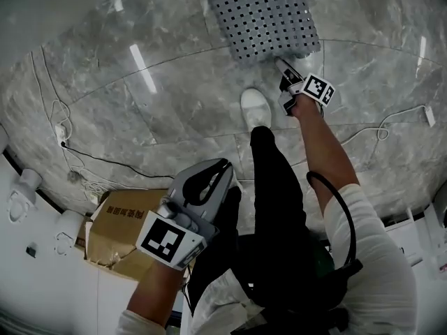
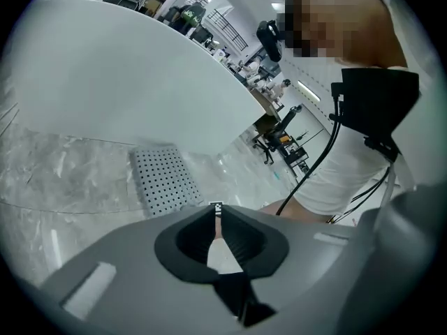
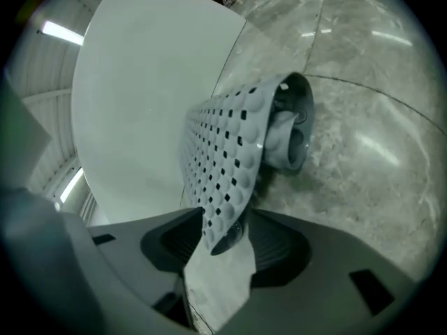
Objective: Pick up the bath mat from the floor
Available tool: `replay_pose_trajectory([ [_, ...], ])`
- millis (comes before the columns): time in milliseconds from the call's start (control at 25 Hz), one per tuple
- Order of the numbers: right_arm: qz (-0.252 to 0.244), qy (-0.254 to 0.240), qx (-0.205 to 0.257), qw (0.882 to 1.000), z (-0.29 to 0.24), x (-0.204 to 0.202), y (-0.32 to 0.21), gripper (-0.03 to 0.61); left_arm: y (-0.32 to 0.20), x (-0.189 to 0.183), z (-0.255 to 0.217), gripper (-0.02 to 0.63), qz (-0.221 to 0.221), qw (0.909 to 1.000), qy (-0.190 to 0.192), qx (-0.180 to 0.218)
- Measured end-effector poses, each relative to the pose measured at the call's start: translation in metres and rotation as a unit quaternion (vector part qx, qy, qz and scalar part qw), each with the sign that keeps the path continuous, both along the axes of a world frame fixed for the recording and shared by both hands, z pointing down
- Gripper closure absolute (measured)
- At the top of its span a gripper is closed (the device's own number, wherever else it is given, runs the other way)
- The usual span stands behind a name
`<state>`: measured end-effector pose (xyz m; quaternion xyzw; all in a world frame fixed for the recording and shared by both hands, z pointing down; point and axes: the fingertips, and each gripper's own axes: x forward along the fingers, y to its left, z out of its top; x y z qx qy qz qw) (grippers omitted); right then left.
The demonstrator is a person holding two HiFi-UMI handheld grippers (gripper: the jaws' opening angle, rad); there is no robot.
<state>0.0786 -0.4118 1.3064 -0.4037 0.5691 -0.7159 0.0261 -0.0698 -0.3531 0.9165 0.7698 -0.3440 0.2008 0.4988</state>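
The mat (image 1: 262, 12) lies on the floor (image 1: 160, 103). It is perforated rubber and looks light, floppy and perhaps suction-stuck, so peeling it from a corner suits best. Its near corner sits between the right tool's (image 3: 220, 239) spread jaws, not pinched. The left tool (image 2: 218, 222) is clenched and empty.

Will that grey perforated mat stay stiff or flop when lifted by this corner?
Probably floppy: the grey perforated rubber bath mat bends where its corner sits inside the right claw. Likely light, being thin and full of holes. Gripped only at an edge, it may slip.
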Motion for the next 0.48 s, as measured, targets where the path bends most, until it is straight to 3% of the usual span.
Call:
replay_pose_trajectory([
  [120, 0.013, -0.007, 0.003, 1.000, 0.014, -0.005, -0.008, 0.393, -0.005, -0.003, 0.011, 0.606, -0.018, 0.9998, 0.009, 0.009],
  [360, 0.016, -0.031, 0.016, 0.999, 0.023, -0.011, -0.030, 0.385, 0.008, -0.010, 0.022, 0.606, -0.023, 0.9995, 0.006, -0.022],
  [480, 0.026, -0.046, 0.024, 0.998, 0.016, -0.007, -0.041, 0.388, 0.002, -0.021, 0.024, 0.606, -0.038, 0.9992, 0.000, -0.010],
])
